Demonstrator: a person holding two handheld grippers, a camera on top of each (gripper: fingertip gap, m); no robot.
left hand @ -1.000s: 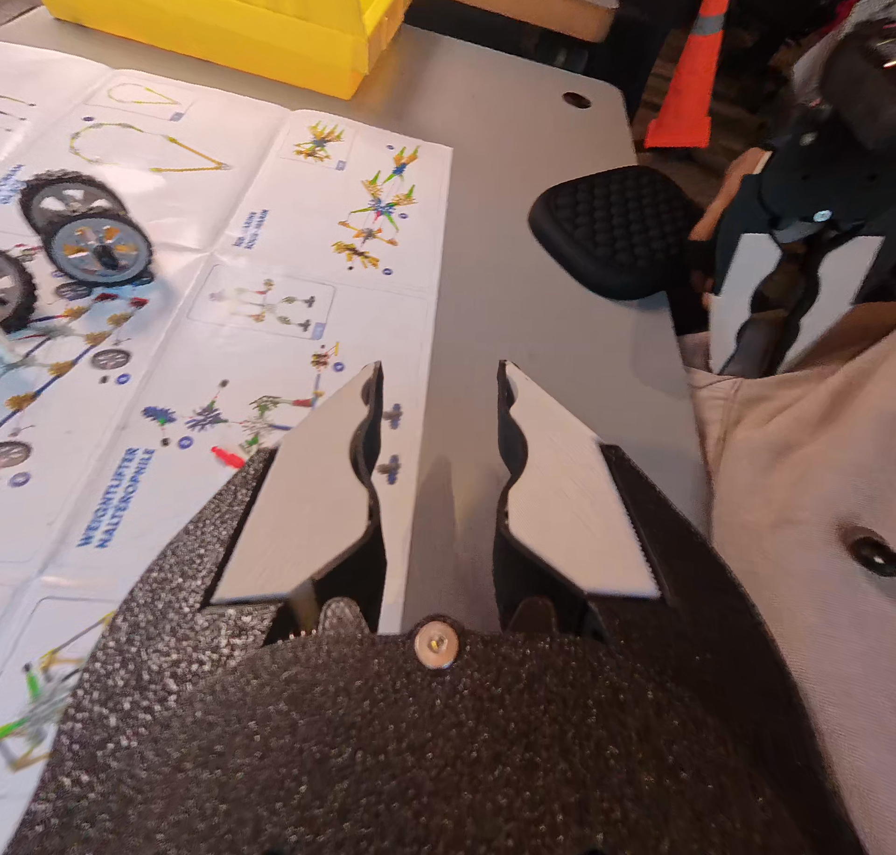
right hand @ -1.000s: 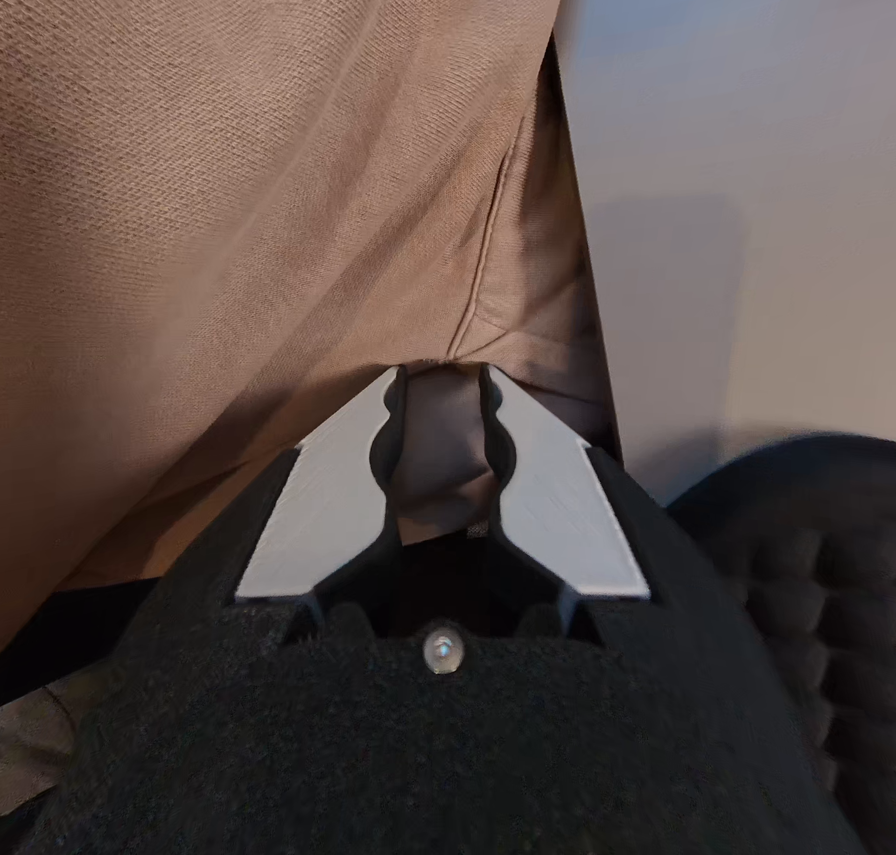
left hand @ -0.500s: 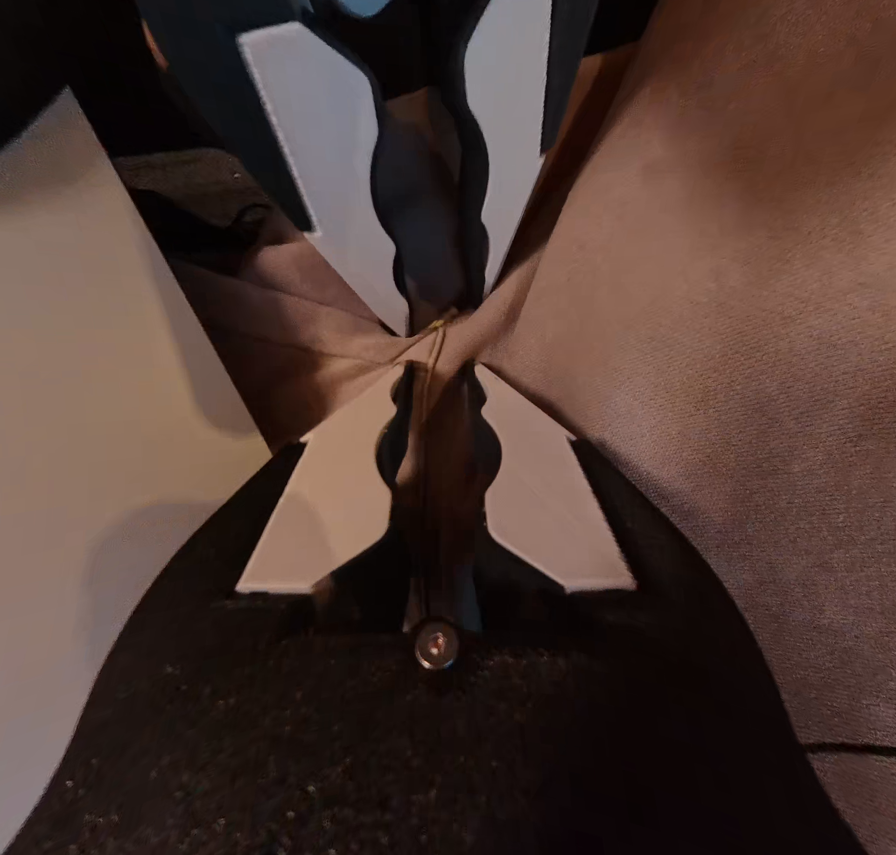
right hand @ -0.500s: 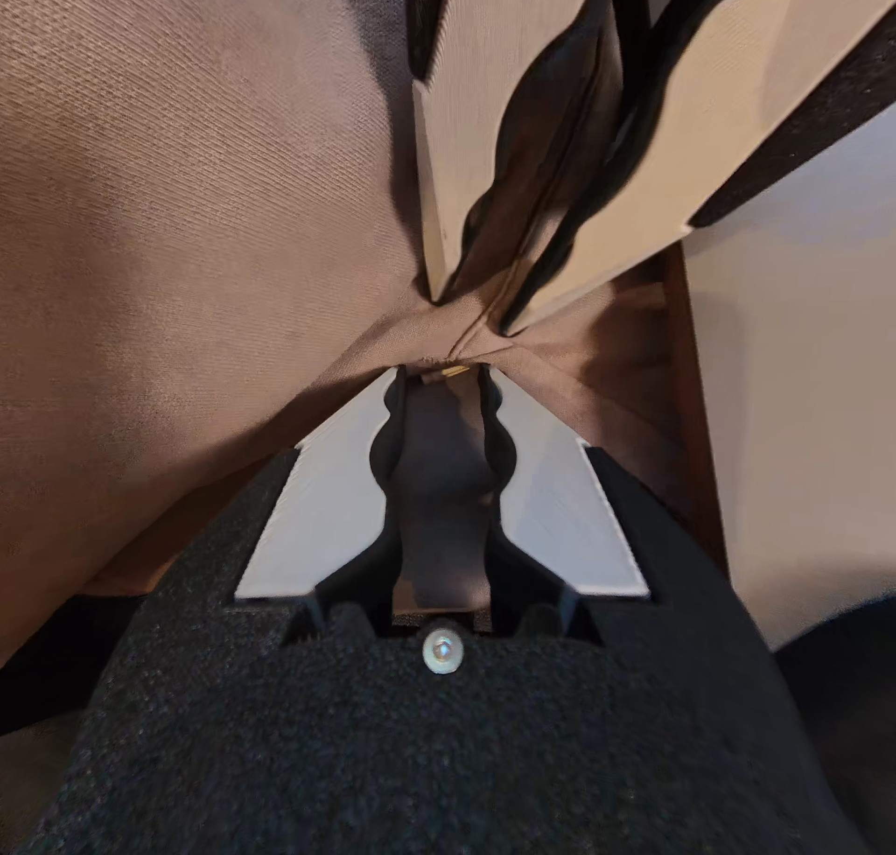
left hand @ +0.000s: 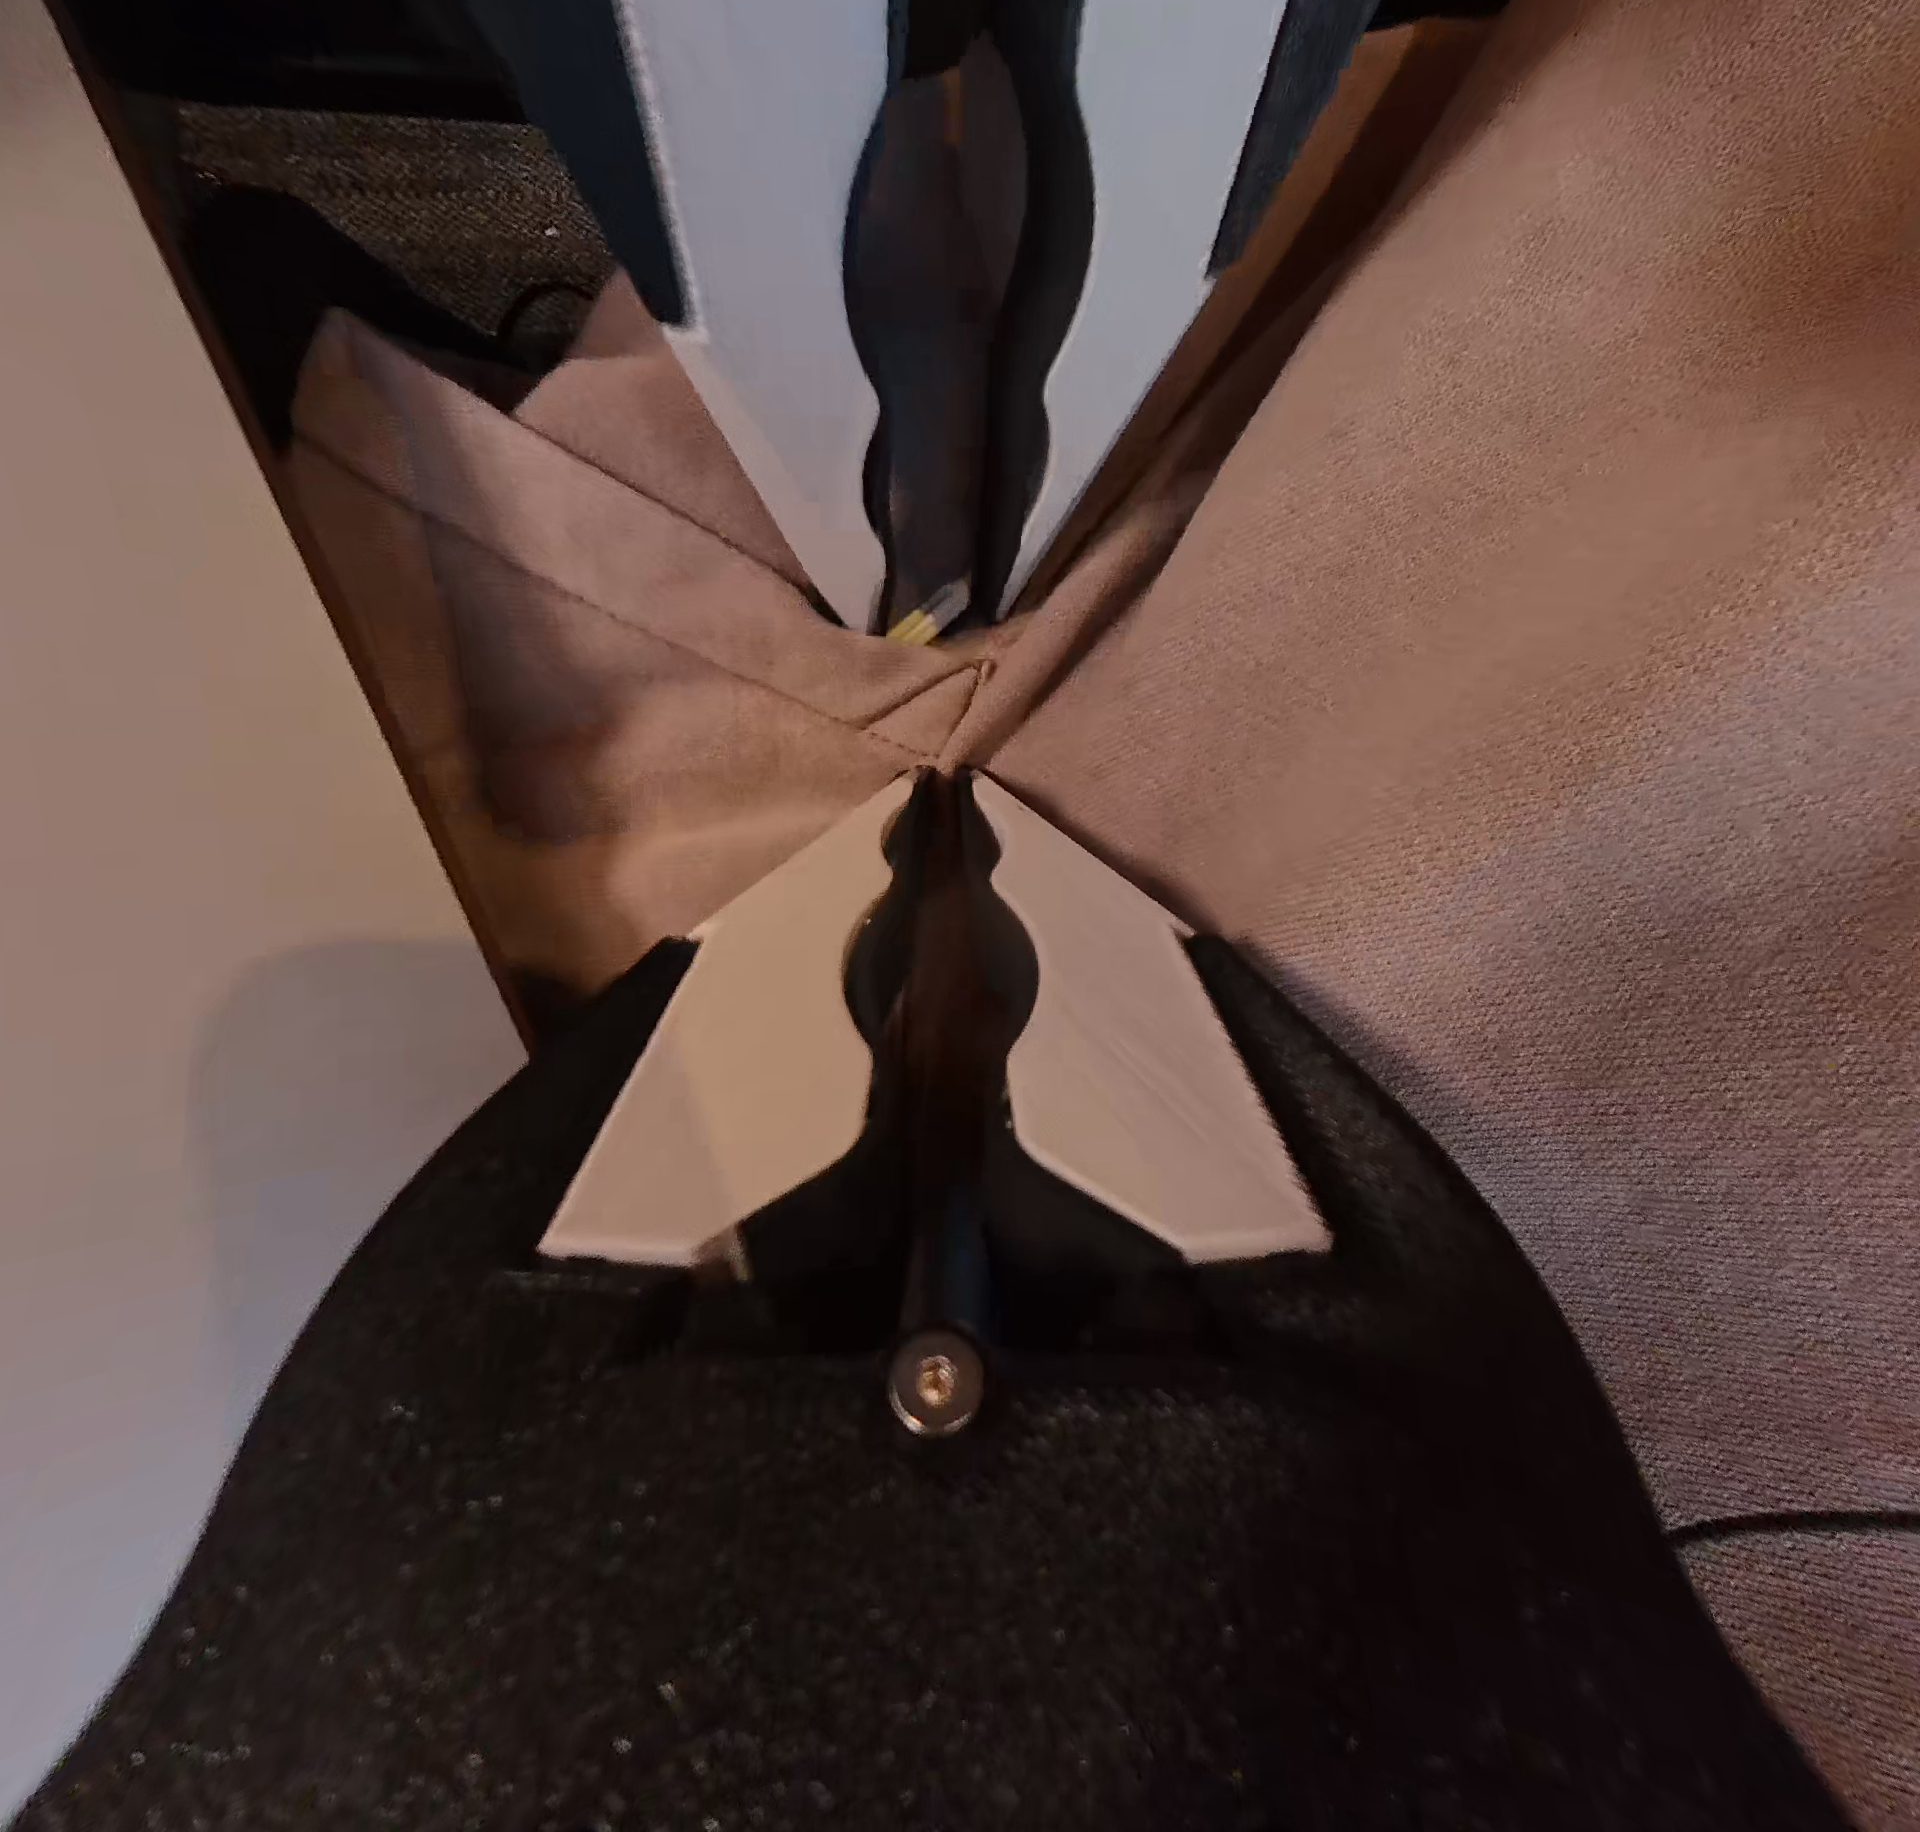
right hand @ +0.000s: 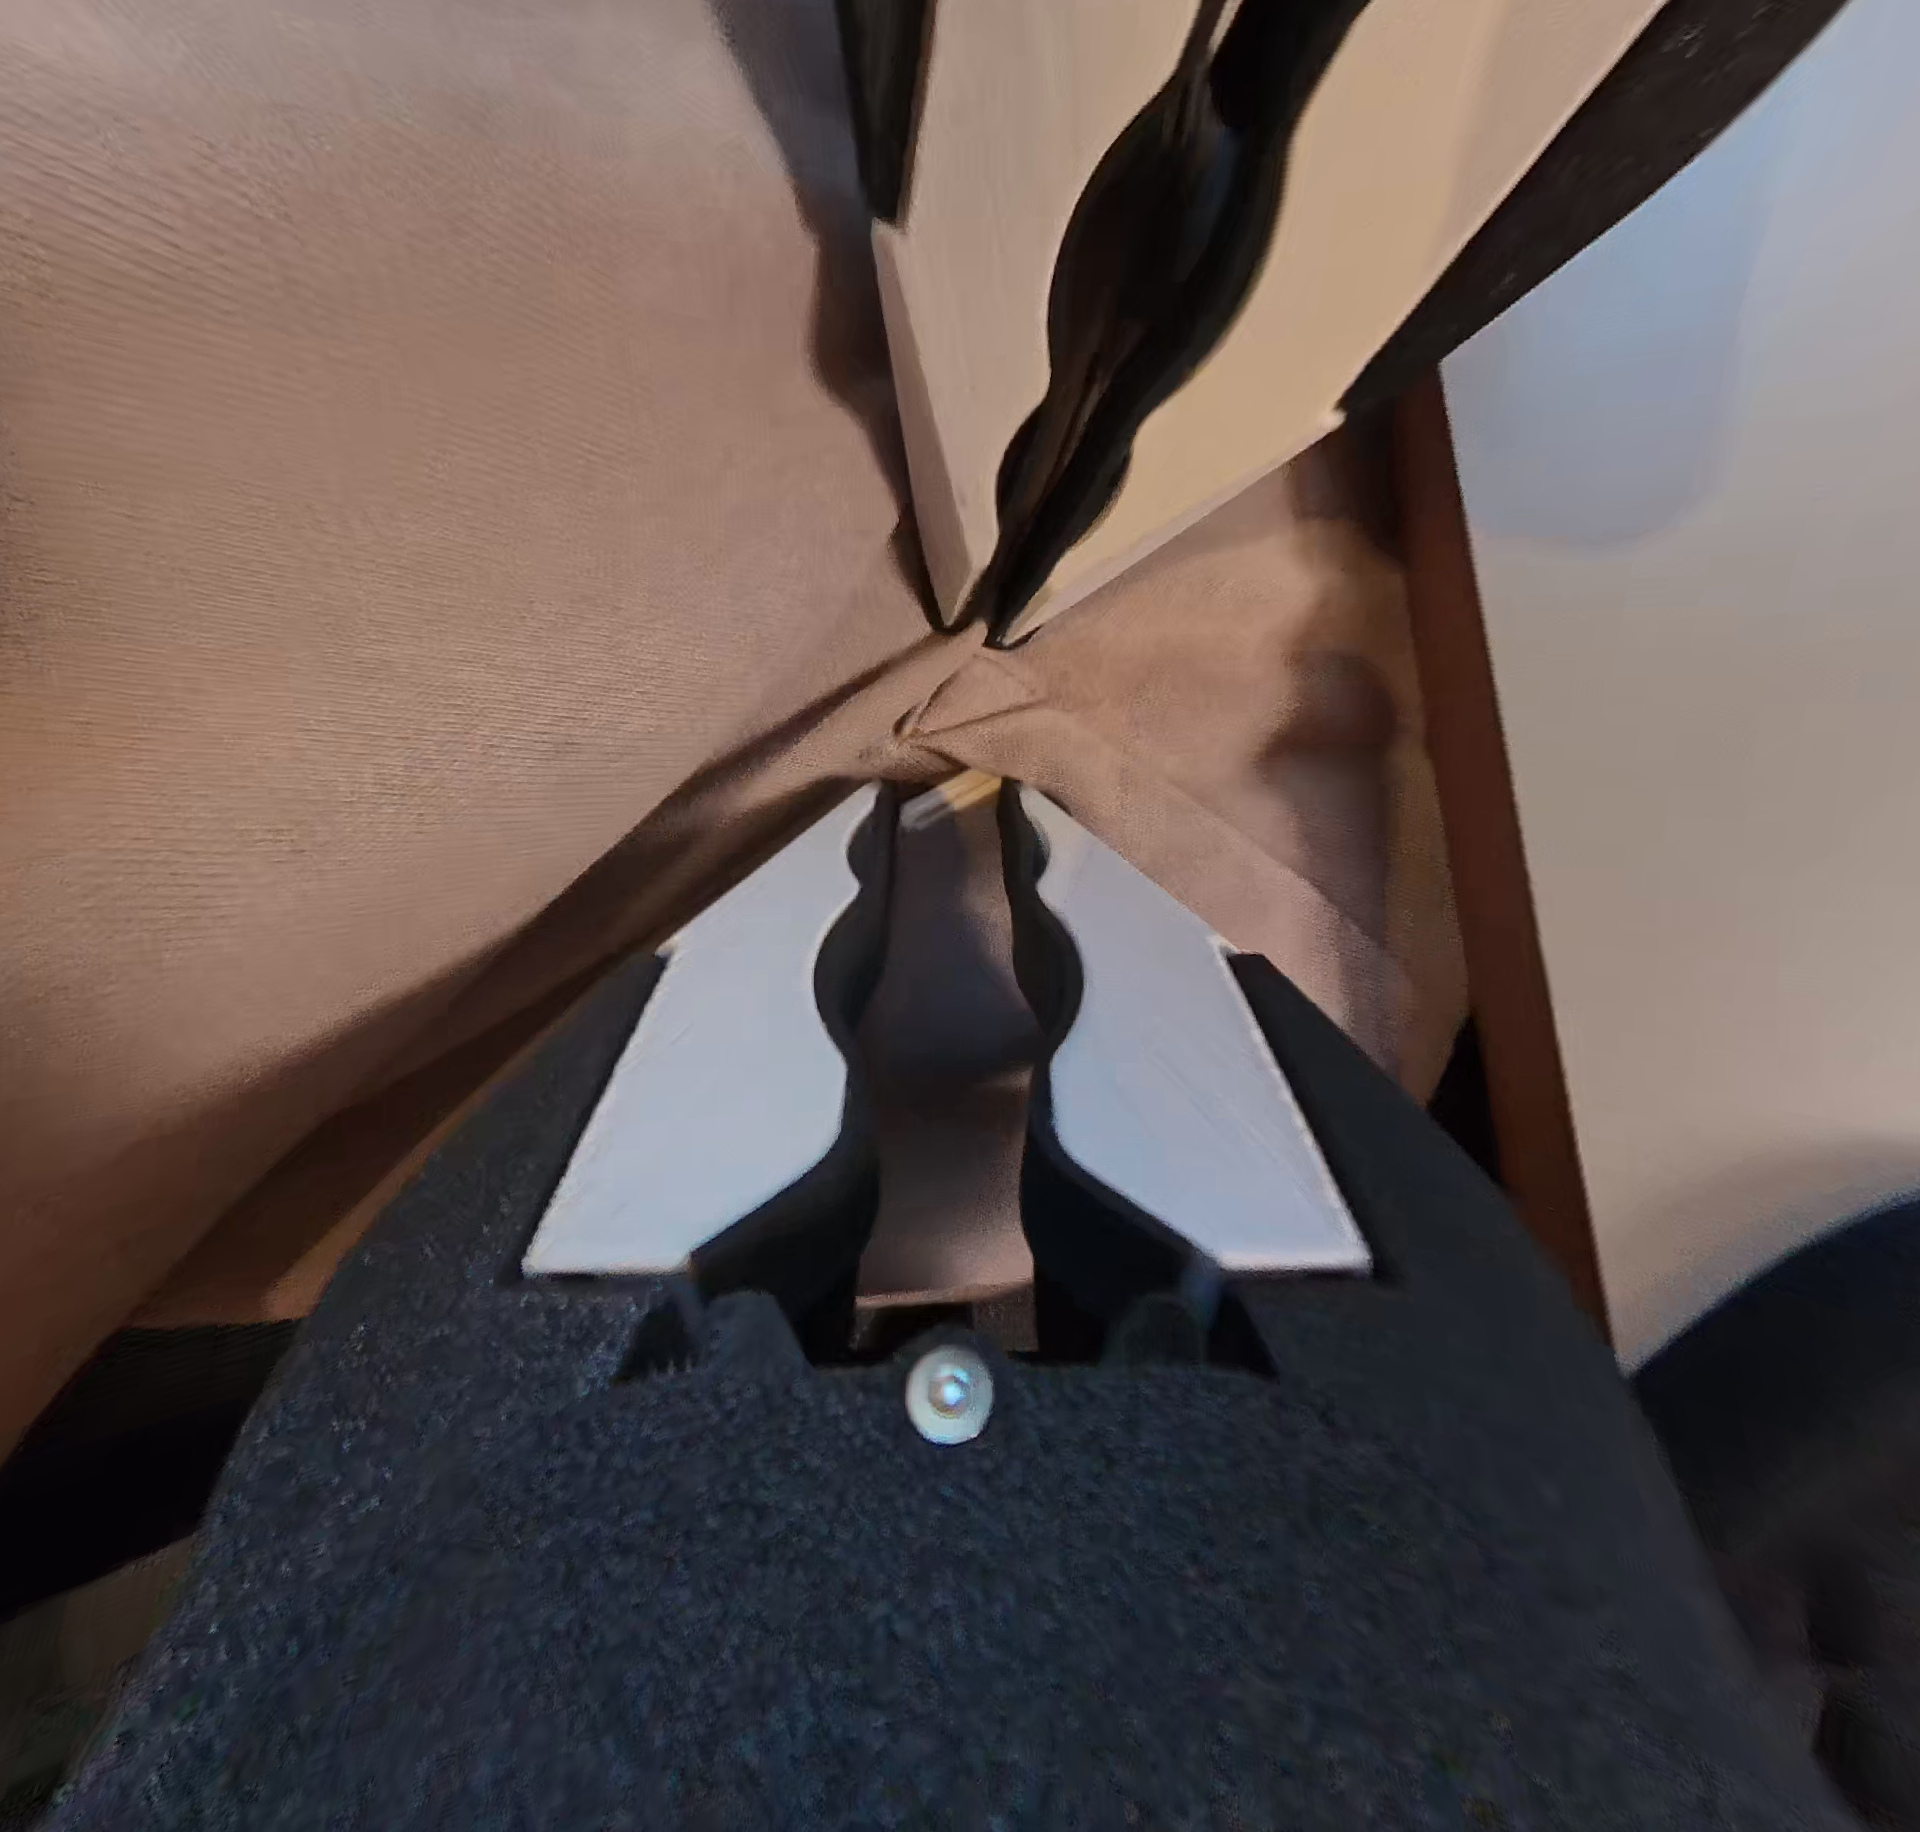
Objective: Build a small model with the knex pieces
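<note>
My left gripper (left hand: 940,780) is pinched together on a fold of soft tan woven cloth (left hand: 1455,639), the tips meeting right at a stitched seam corner. My right gripper (right hand: 940,795) faces it from the opposite side, its two white fingers (right hand: 727,1086) drawn close around another bunch of the same cloth, with a small yellowish piece (right hand: 961,793) wedged at the tips; what that piece is, I cannot tell. Each wrist view shows the other gripper tip to tip with its own, the gathered cloth between them.

The cloth looks light, limp and thin. It puckers into radiating creases where it is pinched, so I judge it will drape and slide rather than hold a shape. The hemmed, stitched corner seems the firmest place to take hold, being thicker than the open weave.

Beyond the cloth lies a pale grey worktop (left hand: 125,847) with a brown edge, and in the right wrist view a black rounded pad (right hand: 1787,1470) sits low at the side.

Count: two grippers, one piece of cloth, one yellowish piece, one black pad.
</note>
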